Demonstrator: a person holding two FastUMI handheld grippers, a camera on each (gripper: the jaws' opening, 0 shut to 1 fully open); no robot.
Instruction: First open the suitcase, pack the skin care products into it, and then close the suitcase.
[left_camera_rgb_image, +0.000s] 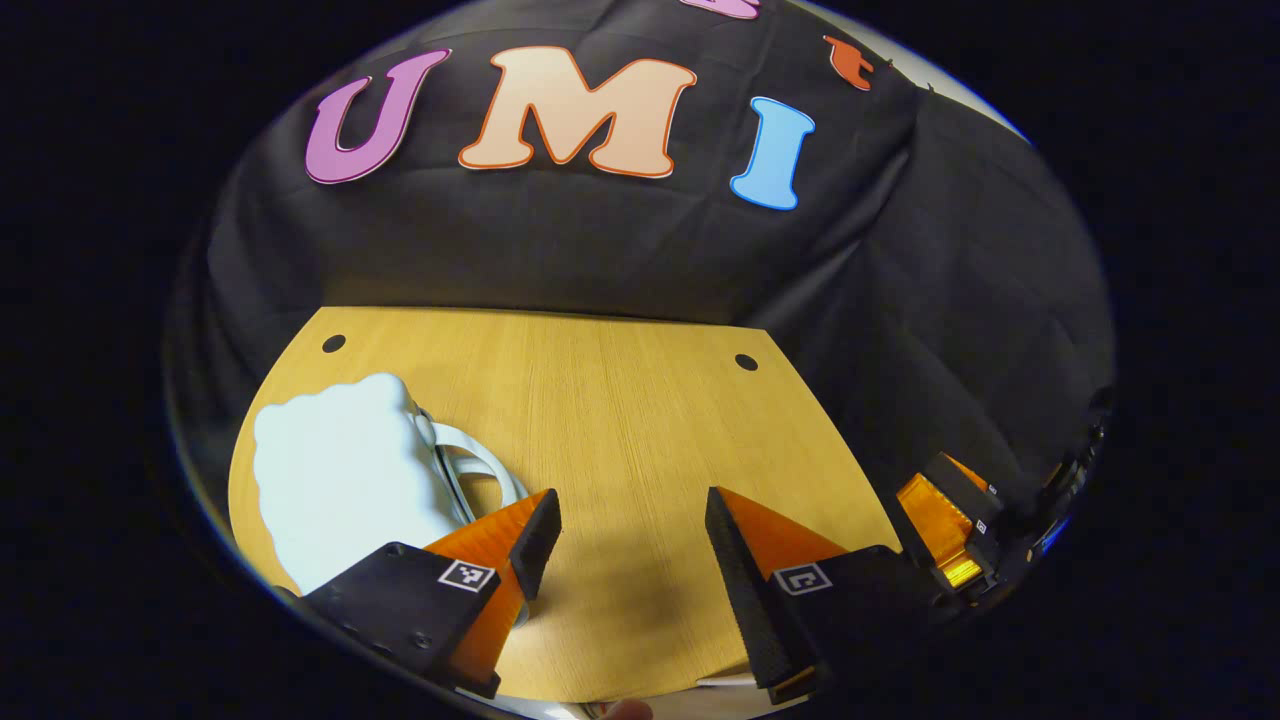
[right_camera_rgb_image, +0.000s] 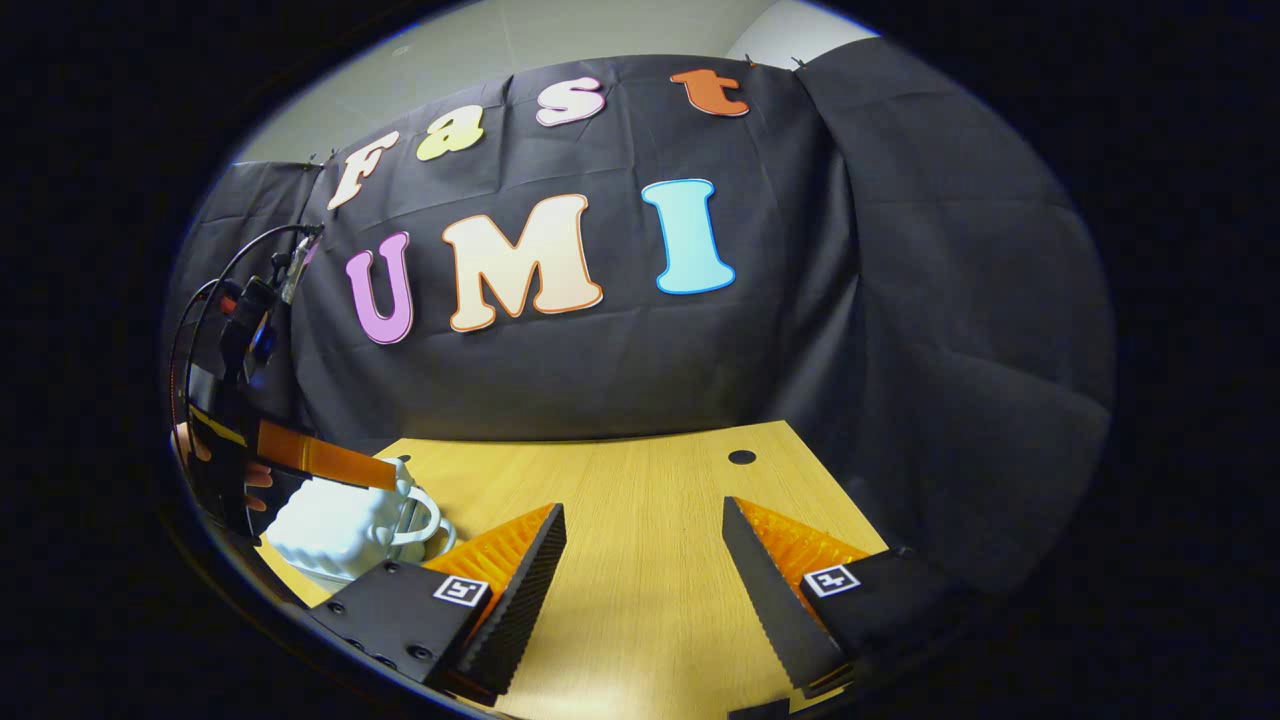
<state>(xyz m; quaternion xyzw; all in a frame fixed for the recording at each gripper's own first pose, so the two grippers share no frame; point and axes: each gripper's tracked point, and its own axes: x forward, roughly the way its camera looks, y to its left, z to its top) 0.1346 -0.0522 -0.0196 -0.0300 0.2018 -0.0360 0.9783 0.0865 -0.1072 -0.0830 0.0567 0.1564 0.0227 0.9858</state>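
Hovering over the wooden surface (left_camera_rgb_image: 620, 420), the left gripper (left_camera_rgb_image: 625, 545) has its fingers spread apart with nothing between them. The white suitcase (left_camera_rgb_image: 335, 475), closed with its handle (left_camera_rgb_image: 480, 465) toward the middle, lies on the surface's left part, just beside the left finger. In the right gripper view, the right gripper (right_camera_rgb_image: 645, 570) also hangs above the surface (right_camera_rgb_image: 640, 520), fingers apart and empty; the suitcase (right_camera_rgb_image: 335, 530) sits far left there, with the left gripper (right_camera_rgb_image: 310, 460) and a hand (right_camera_rgb_image: 250, 480) over it.
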